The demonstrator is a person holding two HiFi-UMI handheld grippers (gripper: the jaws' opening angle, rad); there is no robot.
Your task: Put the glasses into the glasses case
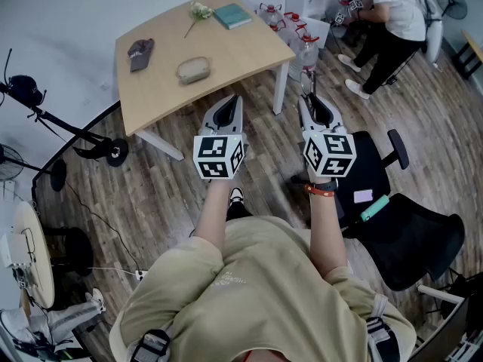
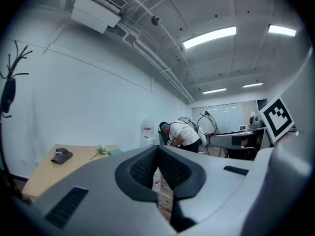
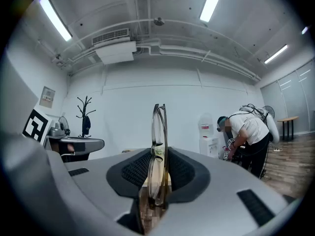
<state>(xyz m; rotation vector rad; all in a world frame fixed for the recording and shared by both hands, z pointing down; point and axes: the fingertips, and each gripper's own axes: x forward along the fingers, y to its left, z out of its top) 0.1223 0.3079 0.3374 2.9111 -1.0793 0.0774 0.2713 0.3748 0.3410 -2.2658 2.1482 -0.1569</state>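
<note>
Tongs on the right (image 3: 158, 156) clamp the folded glasses (image 3: 159, 124), which stand on edge between the pads. Left tongs (image 2: 157, 151) are closed, tips together, with nothing in them. Both are held level over the floor (image 1: 166, 194), short of the desk (image 1: 241, 51), where the case (image 1: 194, 69) lies.

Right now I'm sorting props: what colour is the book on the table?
The book is teal, clearest in head view.
</note>
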